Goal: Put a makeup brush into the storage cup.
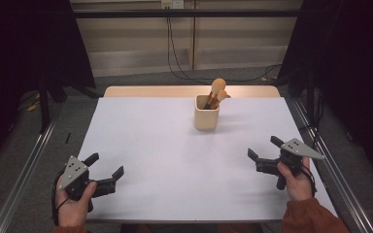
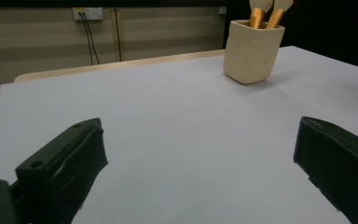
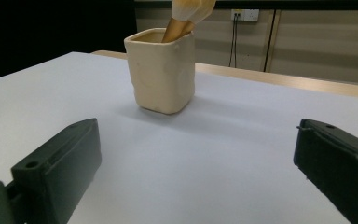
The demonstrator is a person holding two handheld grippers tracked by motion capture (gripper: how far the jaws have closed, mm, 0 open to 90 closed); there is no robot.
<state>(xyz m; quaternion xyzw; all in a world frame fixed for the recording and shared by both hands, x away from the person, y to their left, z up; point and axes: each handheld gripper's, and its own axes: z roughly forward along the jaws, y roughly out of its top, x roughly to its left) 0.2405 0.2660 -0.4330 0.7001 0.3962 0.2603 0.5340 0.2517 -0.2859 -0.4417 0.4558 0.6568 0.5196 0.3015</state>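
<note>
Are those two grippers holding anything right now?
No. The left gripper and right gripper are both open over the table, away from the cup of brushes.

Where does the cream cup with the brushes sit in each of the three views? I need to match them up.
High view: the cream cup stands at the table's far middle, right of centre.
Left gripper view: upper right, beyond the right jaw of that tool.
Right gripper view: upper centre-left, close and large.
Shared landmark: the makeup brushes rising from the cup, seen also at and.

Cream cup [image 1: 206, 119], orange-handled brushes [image 1: 216, 92], pale lilac-white table [image 1: 150, 145]
</note>
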